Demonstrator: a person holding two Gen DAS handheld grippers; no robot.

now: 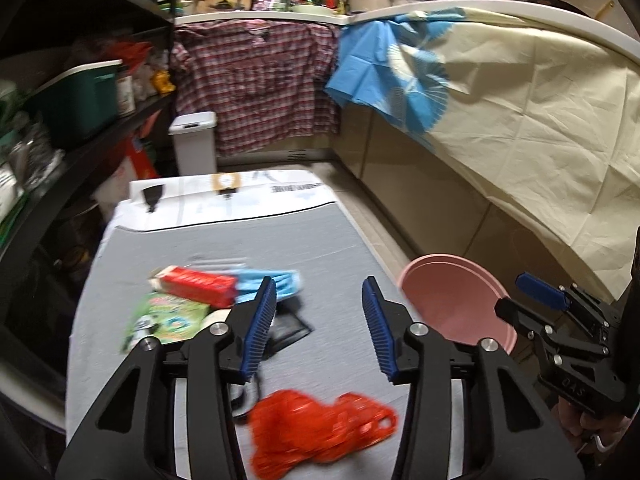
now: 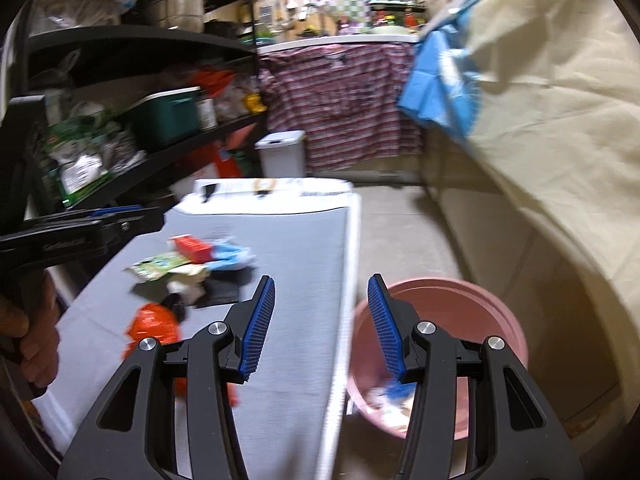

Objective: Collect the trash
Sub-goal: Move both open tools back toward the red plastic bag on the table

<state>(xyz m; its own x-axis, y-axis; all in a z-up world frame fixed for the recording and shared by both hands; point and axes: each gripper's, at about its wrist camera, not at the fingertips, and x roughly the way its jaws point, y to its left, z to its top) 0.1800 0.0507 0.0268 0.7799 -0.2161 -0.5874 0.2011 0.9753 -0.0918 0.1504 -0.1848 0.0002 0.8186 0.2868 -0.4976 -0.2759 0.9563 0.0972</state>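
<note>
narrow kitchen storage room, tiled floor, motion blur over most surfaces.

desk (image 1: 320, 248): long, grey cloth cover, white printed sheet at far end.
shelving (image 1: 100, 136): dark, along the desk's left side, loaded with a green lidded box (image 1: 80, 100), packets and jars.
white lidded bin (image 1: 194, 140): on the floor beyond the desk's far end, against a plaid cloth (image 1: 260, 80) hung from a counter.
cream sheet with blue patch (image 1: 520, 112): draped along the right wall.
pink basin (image 2: 460, 300): on the floor just beside the desk's right edge; some blue and pale scraps lie in its bottom.

trash on desk:
- red carton (image 1: 196, 284), lying on its side, touching a blue wrapper (image 1: 280, 280).
- green packet (image 1: 172, 316), just in front of the carton.
- black flat piece (image 1: 288, 328), beside the green packet, partly hidden by the left finger.
- orange plastic bag (image 1: 320, 428), crumpled, at the near end, apart from the pile.

left hand-held gripper (image 1: 320, 320): over the desk's near end, jaws partly apart, nothing between them, touching nothing; the orange bag lies below it.
right hand-held gripper (image 2: 322, 320): astride the desk's right edge and the basin rim, jaws partly apart, empty.
</note>
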